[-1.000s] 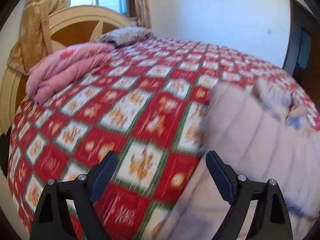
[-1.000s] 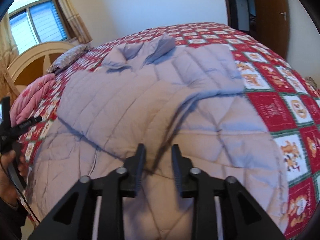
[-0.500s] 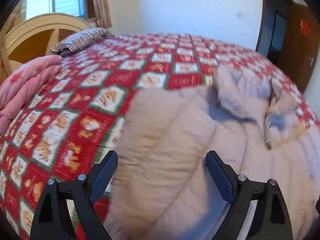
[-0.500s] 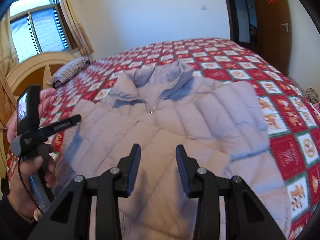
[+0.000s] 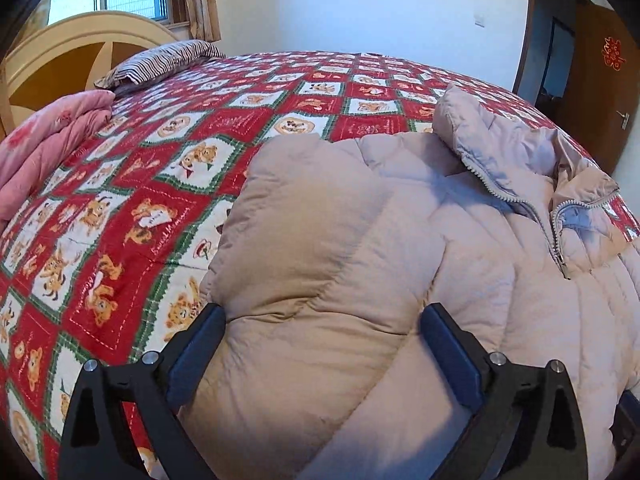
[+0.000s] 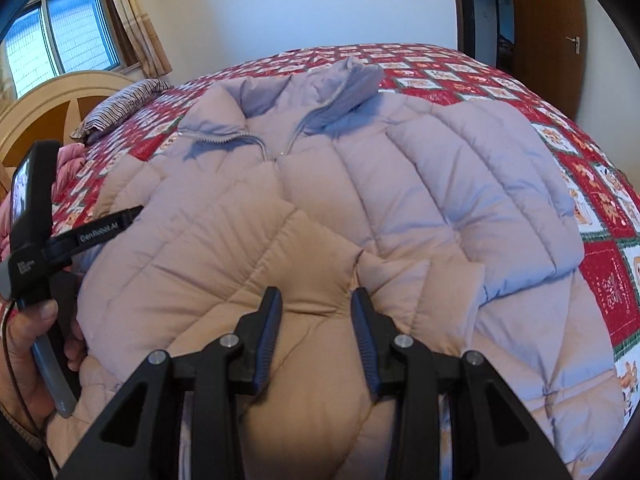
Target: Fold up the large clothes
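A pale pink quilted puffer jacket (image 5: 400,240) lies front up on the bed, collar and zipper toward the far side; it also shows in the right wrist view (image 6: 360,184). My left gripper (image 5: 320,324) is wide open, its fingers astride the jacket's left sleeve and shoulder. My right gripper (image 6: 316,312) is open with a narrower gap, low over the folded fabric at the jacket's lower middle. The left gripper's handle in a hand (image 6: 36,240) shows at the left of the right wrist view.
The bed carries a red, white and green bear-patterned cover (image 5: 160,168). A folded pink quilt (image 5: 44,148) and a striped pillow (image 5: 160,60) lie by the headboard (image 5: 60,60). A wooden door (image 6: 560,20) stands at the far right.
My left gripper swung right from the bare cover onto the jacket's sleeve. My right gripper opened wider and pulled back, so more of the jacket shows.
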Available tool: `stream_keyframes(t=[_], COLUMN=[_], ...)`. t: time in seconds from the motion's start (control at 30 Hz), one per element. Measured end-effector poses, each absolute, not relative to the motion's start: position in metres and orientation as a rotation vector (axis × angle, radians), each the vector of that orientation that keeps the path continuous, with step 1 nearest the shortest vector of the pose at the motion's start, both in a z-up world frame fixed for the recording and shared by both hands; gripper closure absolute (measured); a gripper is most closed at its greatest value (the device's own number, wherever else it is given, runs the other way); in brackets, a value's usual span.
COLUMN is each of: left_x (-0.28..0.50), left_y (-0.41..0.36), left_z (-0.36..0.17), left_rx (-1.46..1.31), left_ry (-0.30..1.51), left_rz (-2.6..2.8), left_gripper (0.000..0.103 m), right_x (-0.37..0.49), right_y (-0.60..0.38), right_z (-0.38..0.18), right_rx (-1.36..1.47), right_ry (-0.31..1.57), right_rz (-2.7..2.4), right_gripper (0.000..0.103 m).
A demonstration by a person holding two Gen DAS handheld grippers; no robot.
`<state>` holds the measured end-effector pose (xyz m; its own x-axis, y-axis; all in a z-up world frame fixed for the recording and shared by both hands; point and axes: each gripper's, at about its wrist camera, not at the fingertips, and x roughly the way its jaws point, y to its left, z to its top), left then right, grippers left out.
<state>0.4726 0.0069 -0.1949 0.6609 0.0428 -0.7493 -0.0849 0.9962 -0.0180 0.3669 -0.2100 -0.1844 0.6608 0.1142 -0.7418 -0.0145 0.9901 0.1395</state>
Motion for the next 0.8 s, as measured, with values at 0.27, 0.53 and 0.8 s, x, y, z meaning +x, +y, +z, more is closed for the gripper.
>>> stream_keyframes(t=[0.27,0.53,0.8], left_x=[0.474,0.464,0.500], left_y=[0.007,0.021,0.017], left_z=[-0.199,-0.146,-0.154], left_rx=[-0.052,-0.118,-0.079], left_ry=[0.856,0.807,0.900], left_rz=[0.076,0.040,0.237], left_gripper=[0.001,0.001,0.001], right_x=[0.367,0.361,0.386], right_y=[-0.206,-0.206,-0.188], right_z=[-0.190,-0.168,-0.128], right_rx=[0.086,0.045,0.047], right_ry=[0.837,0.835,0.751], right_rz=[0.050,0.023,-0.034], right_gripper=[0.064,0.064,0.061])
